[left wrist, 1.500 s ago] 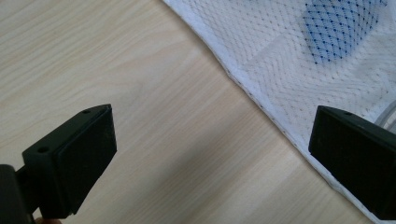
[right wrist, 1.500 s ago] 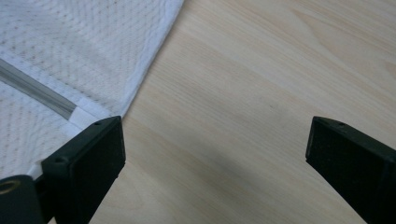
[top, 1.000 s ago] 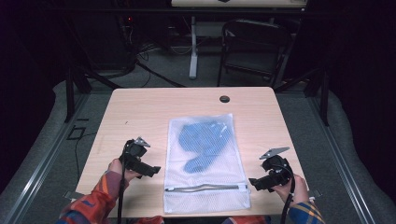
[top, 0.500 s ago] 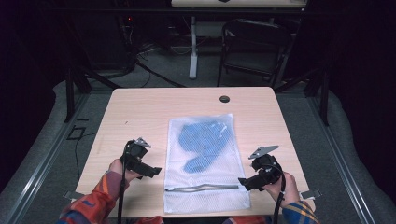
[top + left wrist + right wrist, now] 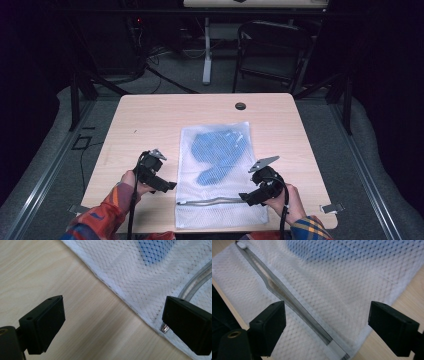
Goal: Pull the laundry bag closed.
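A white mesh bag lies flat on the wooden table with a blue cloth inside it. Its zipper runs across the near end. My left gripper hovers open at the bag's left edge, with the metal zipper end beside its right jaw. My right gripper is over the right end of the zipper. Its jaws have just been closing a little, but they stand wide. The mesh and zipper lie below and between them, and the pads do not press on anything.
A dark round hole sits near the table's far edge. Beyond the table stand a black chair and a white post. A metal clip sticks out at the near right corner.
My right gripper has moved left from the table's right side onto the bag's near right corner, over the zipper. The left gripper has stayed in place.
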